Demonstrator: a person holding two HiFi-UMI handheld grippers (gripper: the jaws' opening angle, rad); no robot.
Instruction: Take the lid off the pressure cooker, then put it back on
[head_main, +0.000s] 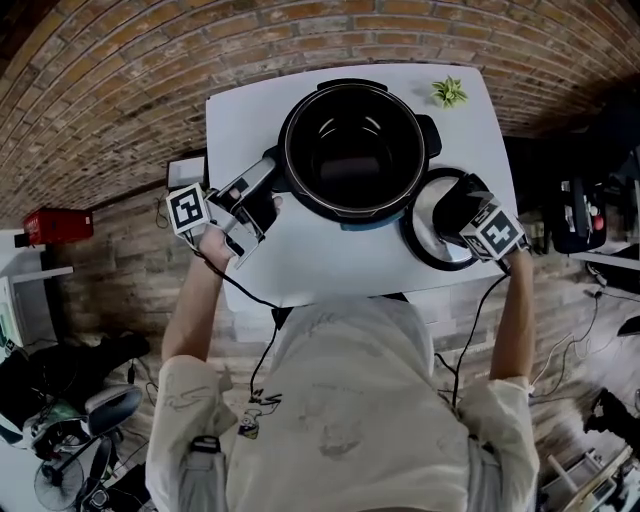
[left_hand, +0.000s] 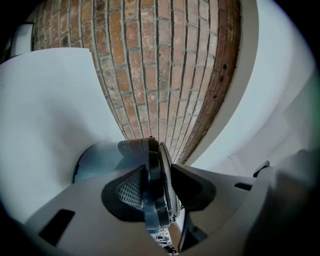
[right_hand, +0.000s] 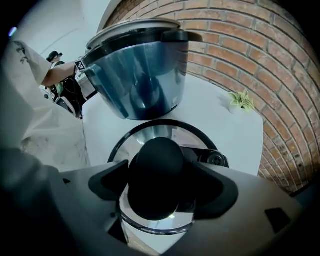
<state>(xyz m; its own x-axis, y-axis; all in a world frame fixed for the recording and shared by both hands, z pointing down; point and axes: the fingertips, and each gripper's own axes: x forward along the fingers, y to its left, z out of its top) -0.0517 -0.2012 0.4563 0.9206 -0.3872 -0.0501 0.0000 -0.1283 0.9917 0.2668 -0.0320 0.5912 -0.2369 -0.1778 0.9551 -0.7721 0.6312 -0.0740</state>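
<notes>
**A:** What do you have in front of you?

**B:** I've got the white table (head_main: 300, 272) below me, with the pressure cooker (head_main: 288, 150) standing open in the middle of it. The lid (head_main: 427, 216) is off. It lies flat to the cooker's right, just beside the body and near the table's right edge. I can't tell whether it's fully settled on the tabletop.

**A:** And the tools?

**B:** My right gripper (head_main: 458, 207) points steeply down over the lid and is clamped on its black knob (right_hand: 155, 175), one jaw either side. My left gripper (head_main: 255, 195) lies level, reaching in from the left. It's pinched on the cooker's side handle (left_hand: 152, 165), which I take to be bracing the body.

**A:** What does putting it back depend on?

**B:** The cooker's mouth is left of the lid and higher. I'd judge my right hand has to lift first, then carry left. The lid is round, so what matters is keeping it level and centred over the rim.
</notes>
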